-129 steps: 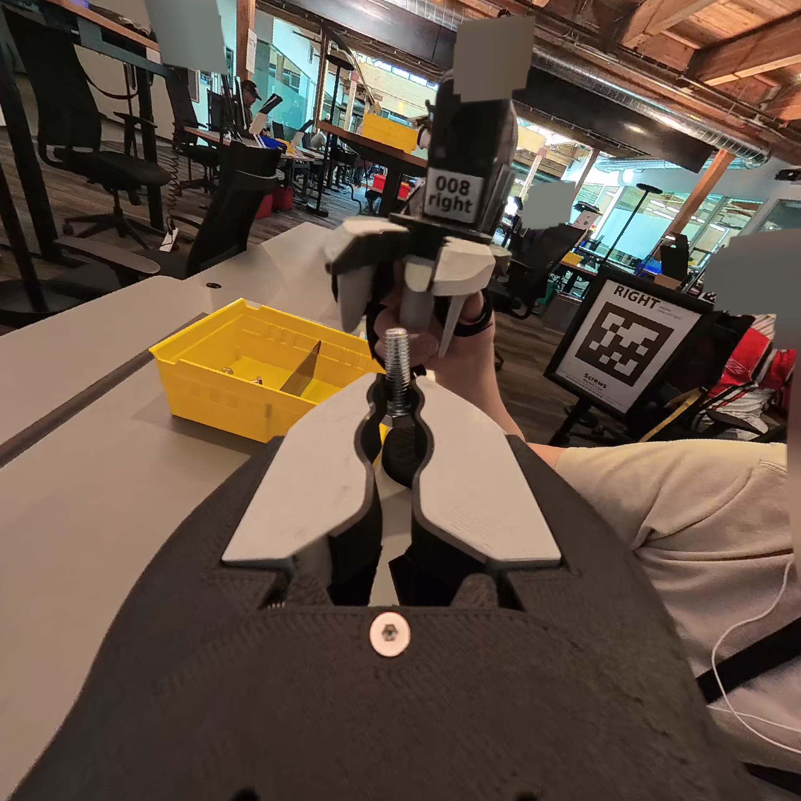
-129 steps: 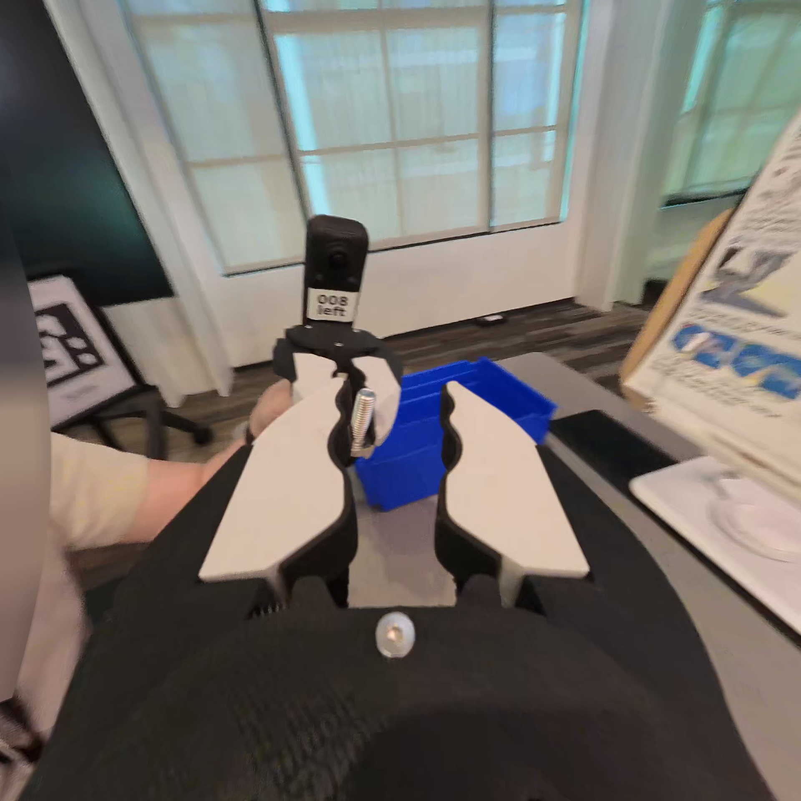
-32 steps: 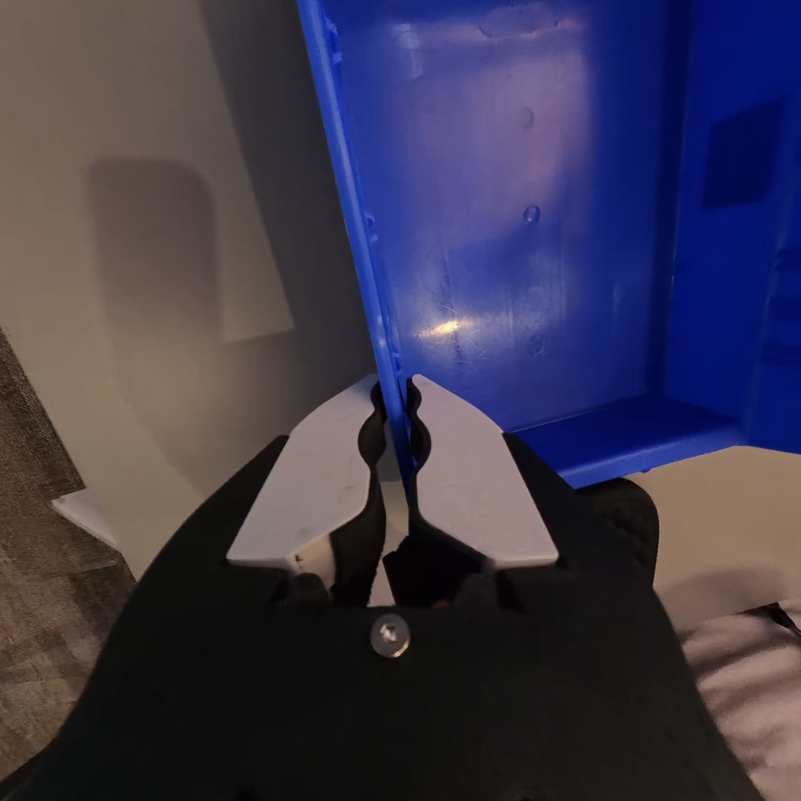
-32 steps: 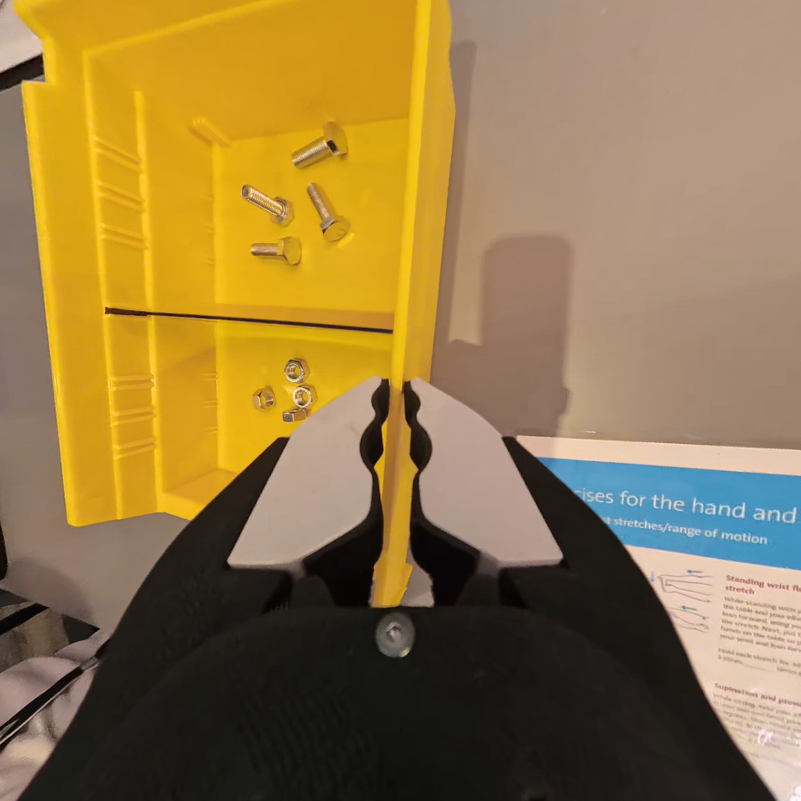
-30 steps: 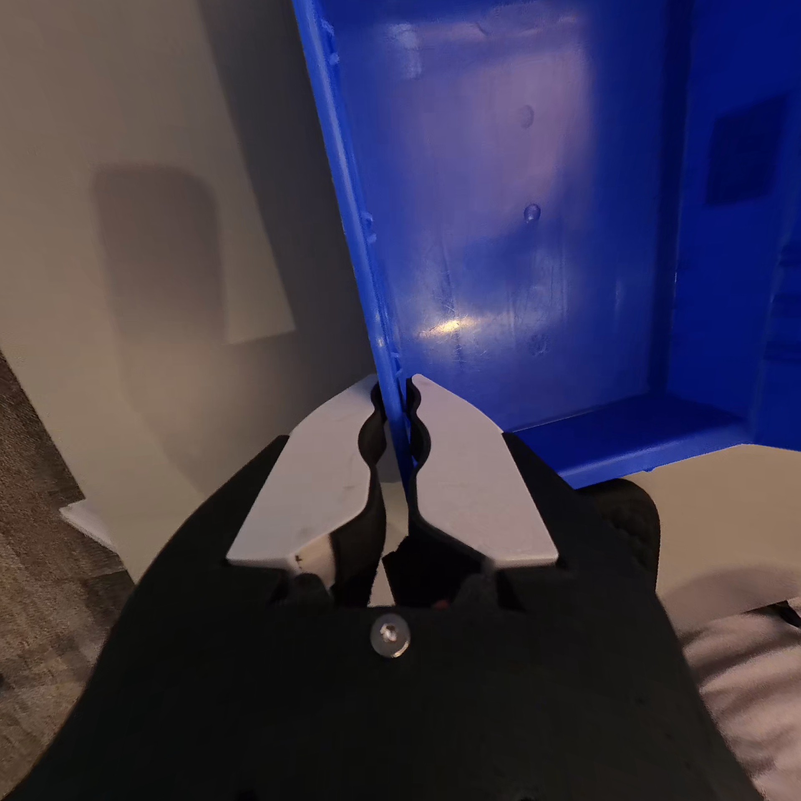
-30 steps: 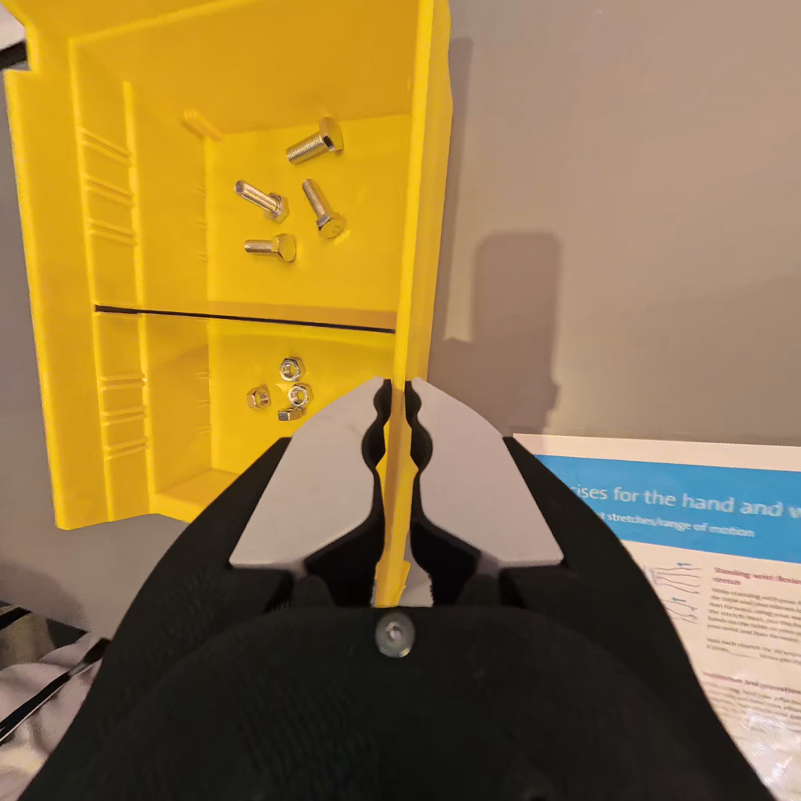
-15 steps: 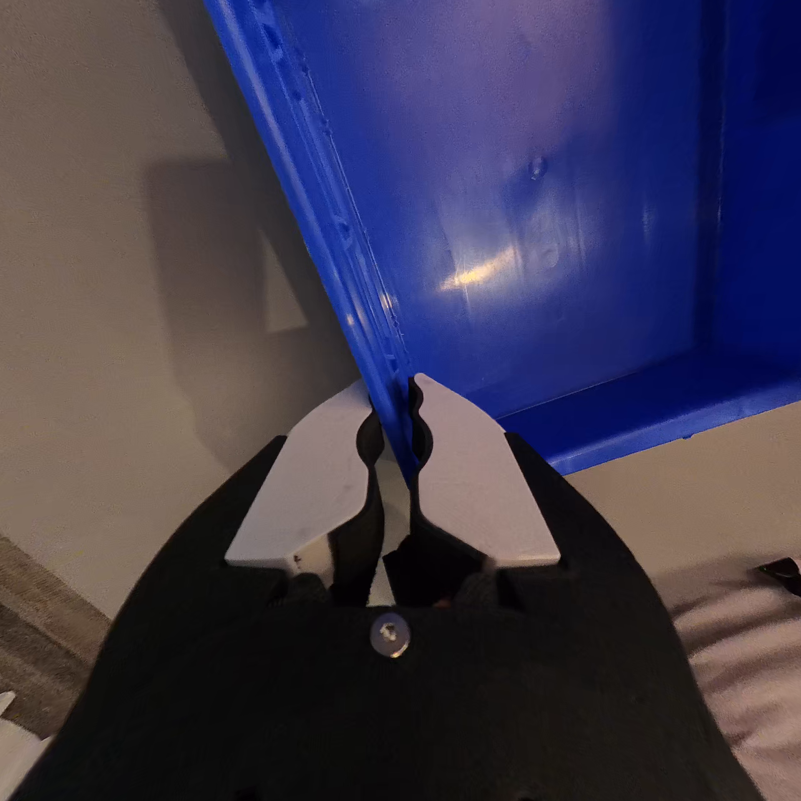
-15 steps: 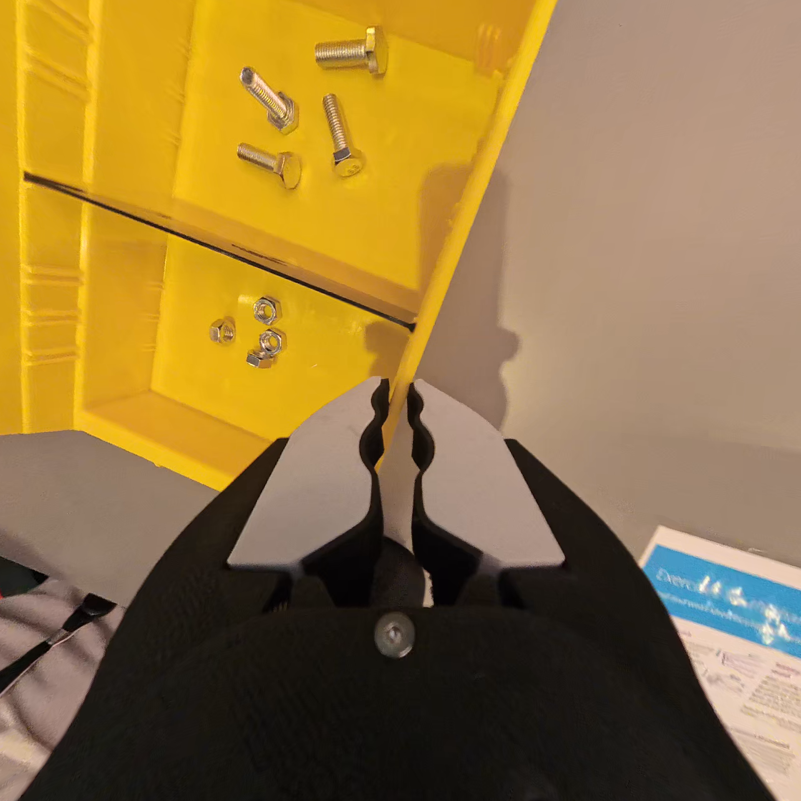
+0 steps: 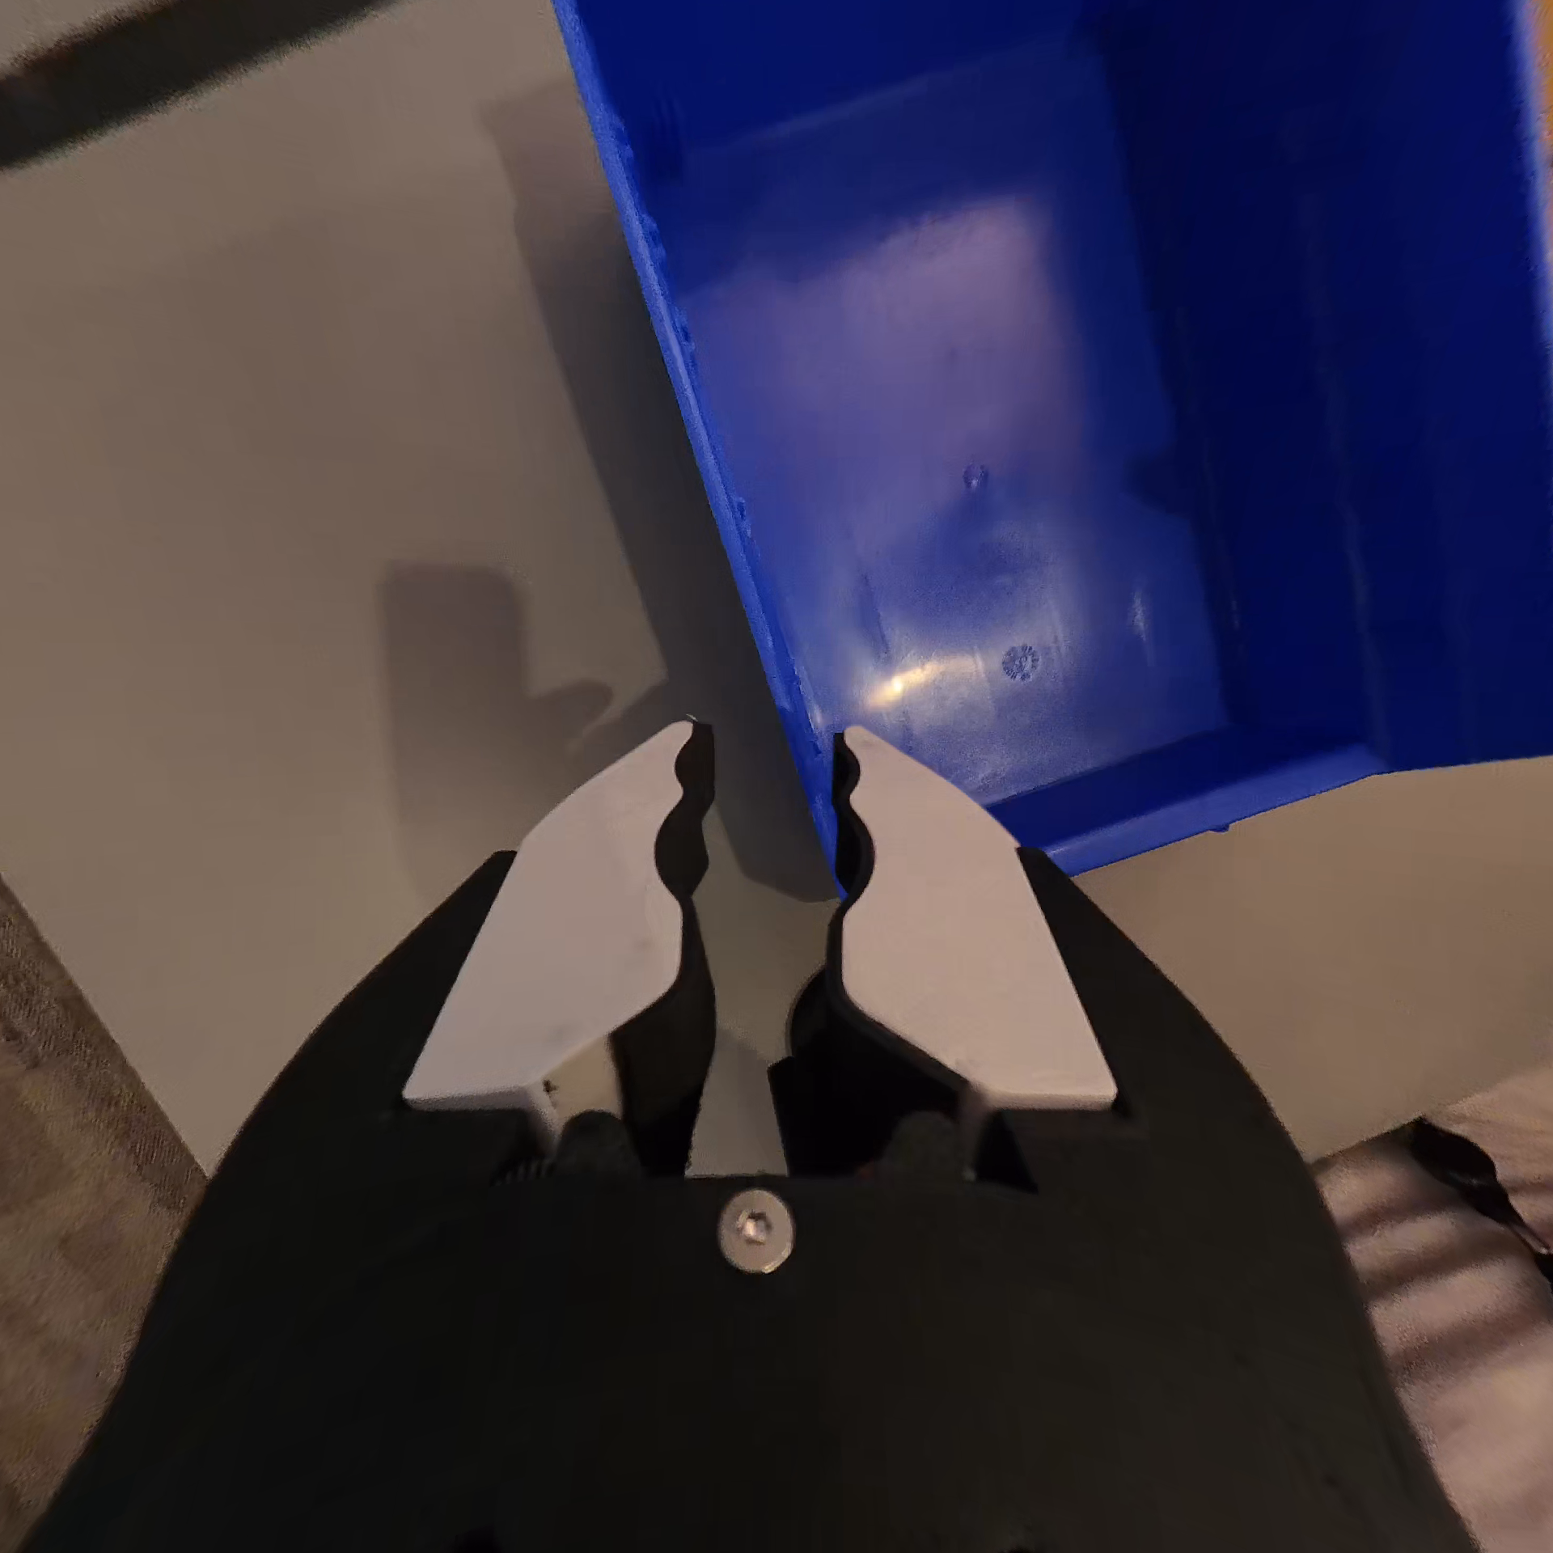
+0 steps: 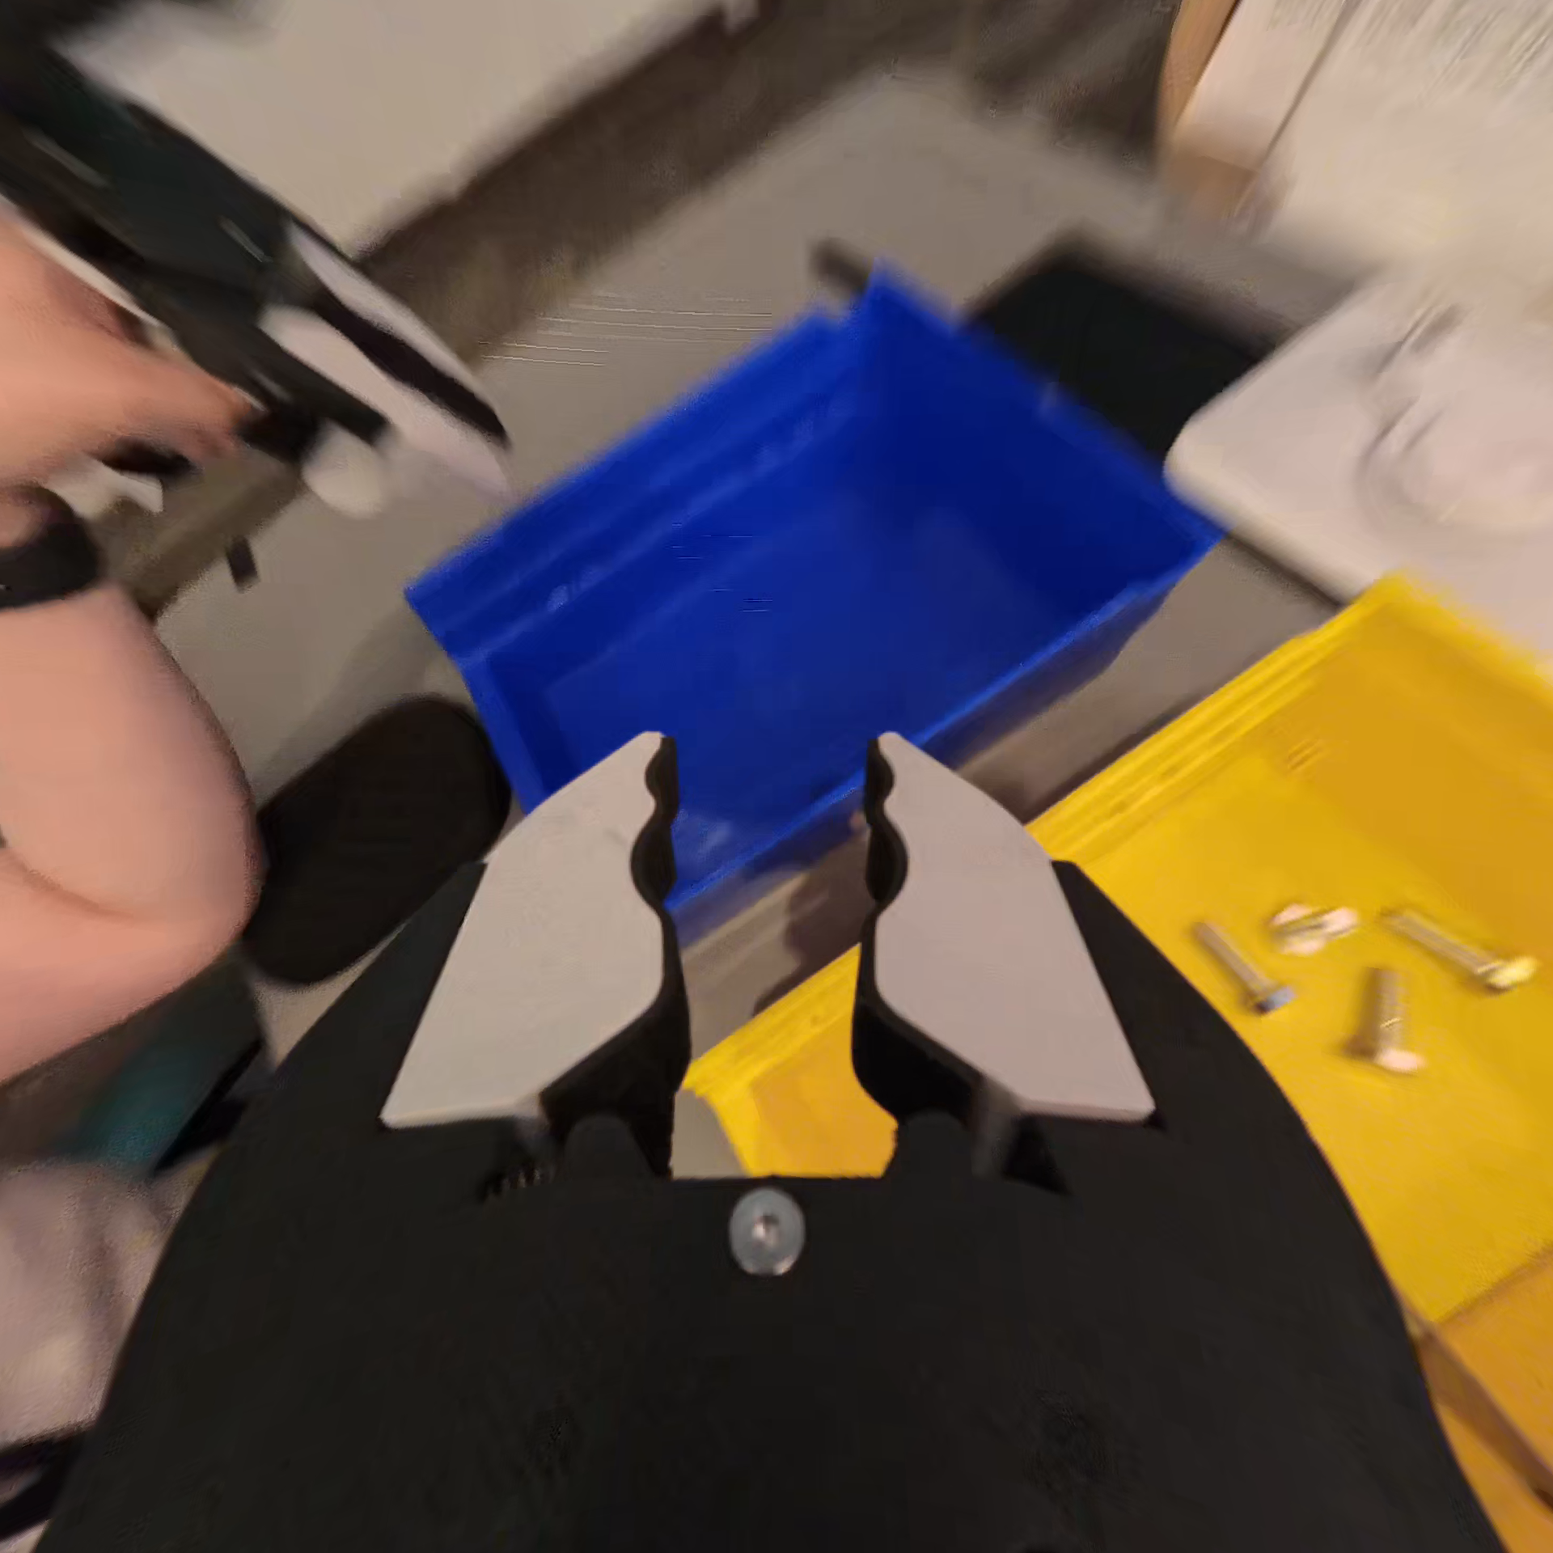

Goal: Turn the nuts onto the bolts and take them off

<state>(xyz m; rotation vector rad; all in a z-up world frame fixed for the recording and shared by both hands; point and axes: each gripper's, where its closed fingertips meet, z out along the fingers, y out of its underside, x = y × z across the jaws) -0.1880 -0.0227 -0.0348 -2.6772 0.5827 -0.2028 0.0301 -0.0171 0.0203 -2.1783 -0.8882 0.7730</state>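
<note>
My left gripper (image 9: 769, 739) is open and empty at the near left corner of an empty blue bin (image 9: 966, 420); its right fingertip (image 9: 849, 748) lies against the bin's left wall. My right gripper (image 10: 769, 748) is open and empty, above the gap between the blue bin (image 10: 798, 588) and a yellow bin (image 10: 1134, 1176). Several silver bolts (image 10: 1244, 979) lie loose in the yellow bin. No nuts are in view. The right wrist view is blurred. The left gripper (image 10: 336, 378) shows at its upper left, held in a hand (image 10: 101, 420).
Both bins stand on a grey table (image 9: 252, 420). A black oval pad (image 10: 370, 832) lies left of the blue bin. A white object (image 10: 1387, 437) sits at the far right. Carpet floor (image 9: 67, 1092) shows past the table's left edge.
Both grippers have let go of the bin walls and opened. The right gripper has swung off the yellow bin's wall toward the blue bin. The left gripper has drawn back slightly.
</note>
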